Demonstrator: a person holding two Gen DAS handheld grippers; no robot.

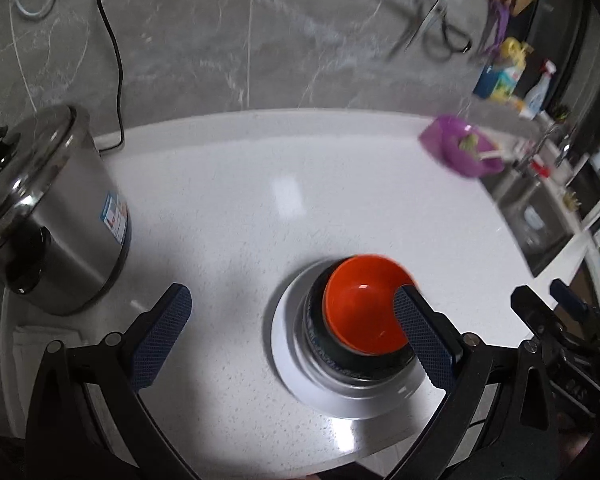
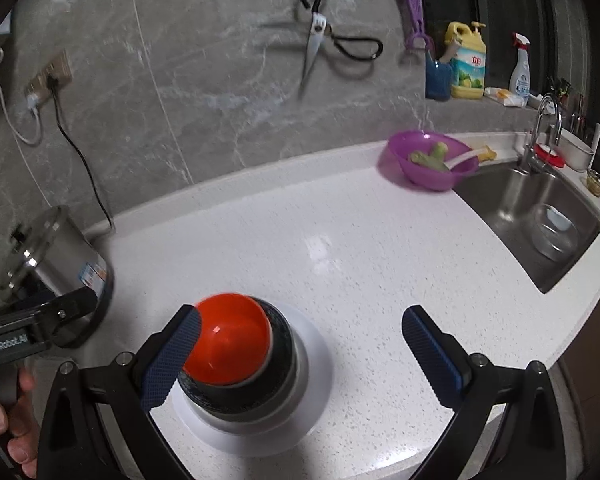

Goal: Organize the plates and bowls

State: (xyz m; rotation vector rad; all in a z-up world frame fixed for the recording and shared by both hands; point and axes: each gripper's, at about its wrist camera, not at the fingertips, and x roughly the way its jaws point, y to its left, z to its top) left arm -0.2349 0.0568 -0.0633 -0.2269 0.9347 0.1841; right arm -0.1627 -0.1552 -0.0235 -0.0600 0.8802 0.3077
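Note:
An orange bowl (image 1: 360,304) (image 2: 232,336) sits tilted inside a dark bowl (image 1: 320,344) (image 2: 280,380), which rests on a grey dish and a white plate (image 1: 284,360) (image 2: 312,412) near the counter's front edge. My left gripper (image 1: 294,336) is open, and its right finger (image 1: 424,340) overlaps the orange bowl's near rim while the left finger is over bare counter. My right gripper (image 2: 302,358) is also open, its left finger (image 2: 172,360) against the orange bowl's left side. Nothing is held between either pair of fingers. Each gripper shows at the edge of the other's view.
A steel pot (image 1: 48,216) (image 2: 56,264) with a lid stands at the left. A purple bowl (image 2: 432,160) holding a vegetable and a spoon sits at the back right beside the sink (image 2: 540,216), which holds a glass bowl. Scissors (image 2: 320,36) hang on the wall, and a hand (image 2: 8,420) grips the left handle.

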